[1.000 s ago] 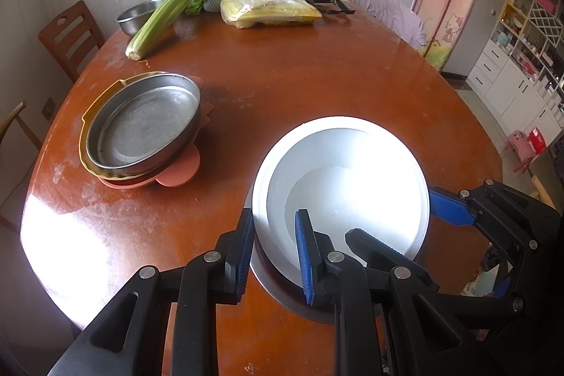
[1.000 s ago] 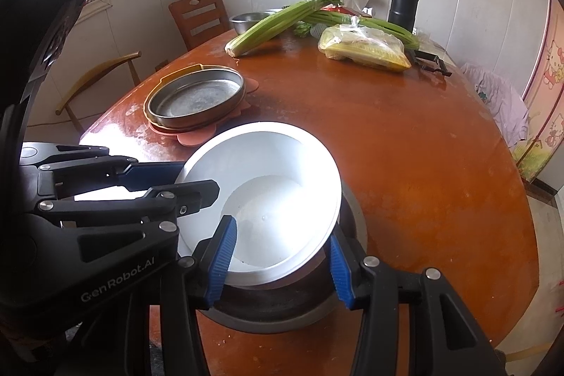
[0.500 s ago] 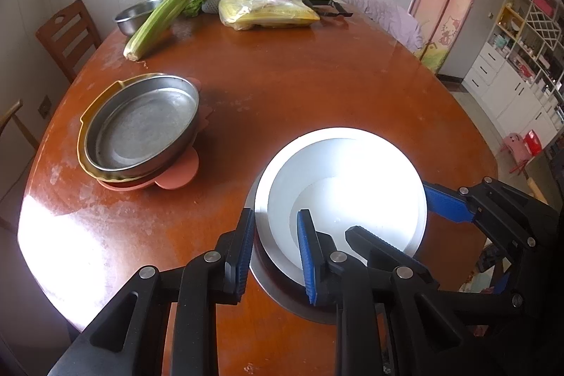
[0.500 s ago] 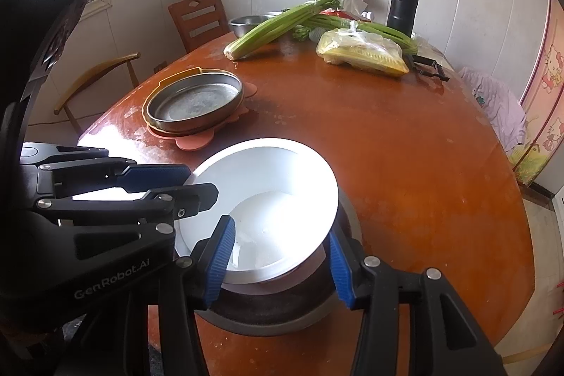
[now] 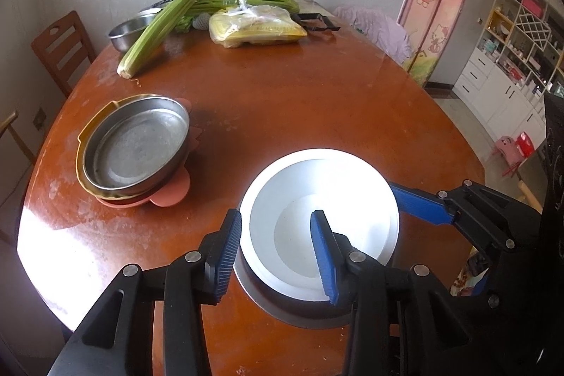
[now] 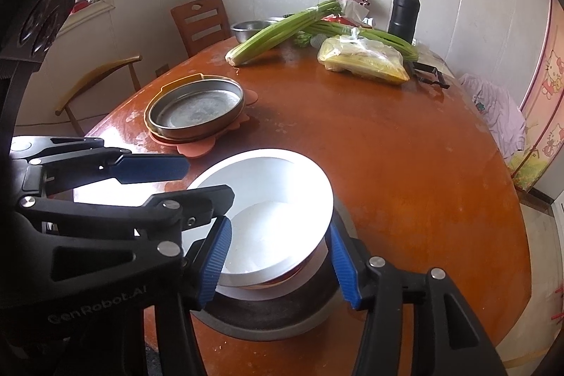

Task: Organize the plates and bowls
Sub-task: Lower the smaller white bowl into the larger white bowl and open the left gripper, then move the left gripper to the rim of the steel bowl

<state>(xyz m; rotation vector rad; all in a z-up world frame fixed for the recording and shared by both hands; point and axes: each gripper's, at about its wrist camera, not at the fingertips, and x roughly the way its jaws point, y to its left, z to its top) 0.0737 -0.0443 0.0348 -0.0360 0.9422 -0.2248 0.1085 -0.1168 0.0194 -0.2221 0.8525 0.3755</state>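
Bowl stacking seems mostly sorted here. In the left wrist view the white bowl sits low and centre in the frame, nested in a grey metal bowl on the bench. The left hand-held gripper is opening, its blue pads straddling the white bowl's near rim with a clear gap on both sides, so it's letting go and not pinching anything. At middle left there's the other pile: a steel plate on top of a yellow plate and a pink one. Celery and a bagged yellow thing are along the top.

From the right wrist view, same story. The right hand-held gripper is spreading too, with the white bowl between its pads; I can't see either pad pressing the rim. The white bowl looks a bit tilted inside the grey metal bowl, lower centre of the frame. The plate stack, topped by the steel plate, sits at middle left.

What's left, I reckon: a steel bowl at the top, by the celery, hasn't joined either stack yet. Otherwise it looks close to finished.
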